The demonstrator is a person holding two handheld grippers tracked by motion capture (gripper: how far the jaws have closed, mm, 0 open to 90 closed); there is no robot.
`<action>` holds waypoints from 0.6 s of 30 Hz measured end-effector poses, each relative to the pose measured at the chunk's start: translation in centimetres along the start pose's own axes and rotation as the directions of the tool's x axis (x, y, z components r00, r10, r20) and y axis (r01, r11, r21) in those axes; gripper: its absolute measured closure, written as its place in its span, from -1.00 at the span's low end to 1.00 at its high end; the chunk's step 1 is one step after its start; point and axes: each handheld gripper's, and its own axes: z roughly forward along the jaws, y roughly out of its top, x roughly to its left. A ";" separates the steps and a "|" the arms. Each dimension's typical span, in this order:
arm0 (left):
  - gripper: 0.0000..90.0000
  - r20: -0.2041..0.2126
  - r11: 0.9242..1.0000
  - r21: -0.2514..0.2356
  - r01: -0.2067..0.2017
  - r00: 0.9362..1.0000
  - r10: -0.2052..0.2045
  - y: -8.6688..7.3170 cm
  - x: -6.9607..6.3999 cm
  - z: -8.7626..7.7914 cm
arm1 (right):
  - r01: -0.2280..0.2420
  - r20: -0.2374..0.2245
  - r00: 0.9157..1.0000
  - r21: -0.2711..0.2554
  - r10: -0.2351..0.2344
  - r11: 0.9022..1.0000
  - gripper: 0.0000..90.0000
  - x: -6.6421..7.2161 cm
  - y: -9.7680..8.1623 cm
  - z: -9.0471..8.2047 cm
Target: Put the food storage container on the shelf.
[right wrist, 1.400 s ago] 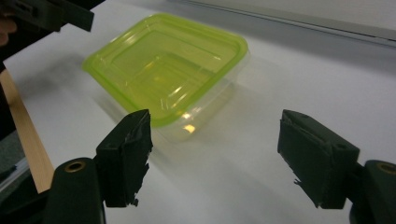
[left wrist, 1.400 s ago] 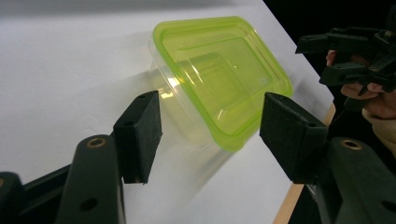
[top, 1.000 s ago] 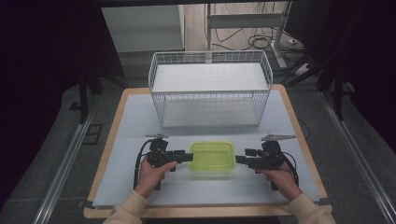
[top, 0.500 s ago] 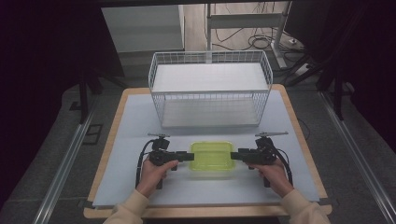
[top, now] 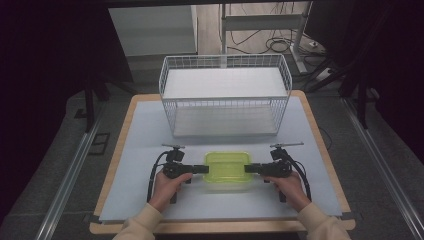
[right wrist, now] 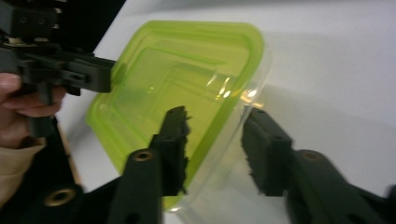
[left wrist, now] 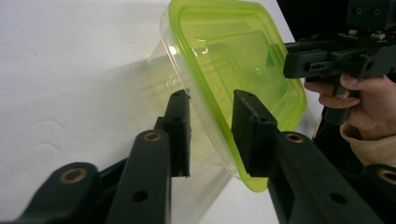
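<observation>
- Two claws flank the green-lidded container [top: 227, 167] on the bench [top: 150, 145], just in front of the wire basket [top: 225, 100].
- Left claw [top: 206, 169]: jaws have just been closing, straddling its rim, a gap visible.
- Right claw [top: 248, 169]: likewise closing astride the opposite rim.

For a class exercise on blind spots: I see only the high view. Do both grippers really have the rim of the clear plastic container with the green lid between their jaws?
Observer: Yes for the left. The left gripper view shows the left gripper astride the rim of the clear plastic container with the green lid, its jaws having just been closing.
Operator: And the right?
Observer: In the right gripper view the right gripper straddles the opposite rim. Its jaws have also just been closing, with a slight gap left at the clear wall.
</observation>
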 end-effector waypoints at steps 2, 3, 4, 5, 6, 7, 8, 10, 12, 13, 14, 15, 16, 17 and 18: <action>0.58 0.028 1.000 -0.002 0.014 1.000 -0.014 -0.1 0.2 0.0 | -0.001 0.002 1.000 0.001 0.001 1.000 0.51 0.0 0.0 -0.1; 0.60 0.035 1.000 -0.003 0.018 0.999 -0.018 -0.2 0.2 -0.1 | -0.006 0.003 1.000 0.000 0.006 1.000 0.53 0.0 0.0 -0.1; 0.61 0.040 1.000 -0.003 0.017 0.999 -0.017 -0.2 0.3 -0.1 | -0.008 0.002 1.000 -0.001 0.008 1.000 0.55 0.0 0.0 -0.2; 0.63 0.040 1.000 -0.003 0.017 0.999 -0.017 -0.2 0.3 -0.1 | -0.010 0.002 1.000 -0.005 0.010 1.000 0.56 0.1 -0.1 -0.2; 0.64 0.060 1.000 -0.006 0.019 0.998 -0.019 -0.3 0.3 -0.2 | -0.014 0.001 1.000 -0.012 0.014 1.000 0.58 0.1 -0.1 -0.3; 0.66 0.060 1.000 -0.006 0.019 0.998 -0.019 -0.3 0.3 -0.2 | -0.014 0.001 1.000 -0.012 0.014 1.000 0.58 0.1 -0.1 -0.3; 0.66 0.064 1.000 -0.010 0.014 0.998 -0.013 -0.3 0.3 -0.2 | -0.021 0.000 1.000 -0.011 0.021 1.000 0.60 0.2 -0.1 -0.4; 0.68 0.060 1.000 -0.016 0.006 0.998 -0.005 -0.3 0.0 -0.4 | -0.021 -0.005 1.000 -0.015 0.021 1.000 0.63 0.2 -0.1 -0.5; 0.73 0.057 1.000 -0.024 0.003 0.998 -0.002 -0.3 -0.1 -0.5 | -0.027 -0.008 1.000 -0.020 0.027 0.999 0.66 0.3 -0.1 -0.7; 0.74 0.057 1.000 -0.031 0.004 0.998 -0.003 -0.3 -0.2 -0.6 | -0.027 -0.008 1.000 -0.026 0.027 0.999 0.68 0.4 -0.1 -0.8; 0.75 0.057 0.999 -0.033 -0.001 0.998 0.003 -0.3 -0.2 -0.6 | -0.027 -0.008 1.000 -0.027 0.026 0.999 0.69 0.4 -0.1 -0.8; 0.77 0.057 0.999 -0.033 -0.001 0.998 0.003 -0.3 -0.2 -0.6 | -0.027 -0.008 1.000 -0.027 0.026 0.999 0.69 0.4 -0.1 -0.8; 0.78 0.050 0.999 -0.036 -0.007 0.999 0.009 -0.4 -0.3 -0.7 | -0.019 -0.005 1.000 -0.031 0.019 0.999 0.72 0.6 -0.1 -0.9; 0.79 0.046 0.999 -0.034 -0.011 0.999 0.012 -0.4 -0.3 -0.8 | -0.019 -0.008 1.000 -0.033 0.018 0.999 0.74 0.7 -0.1 -1.0; 0.81 0.046 0.999 -0.034 -0.011 0.999 0.012 -0.4 -0.3 -0.8 | -0.019 -0.008 1.000 -0.033 0.018 0.999 0.74 0.7 -0.1 -1.0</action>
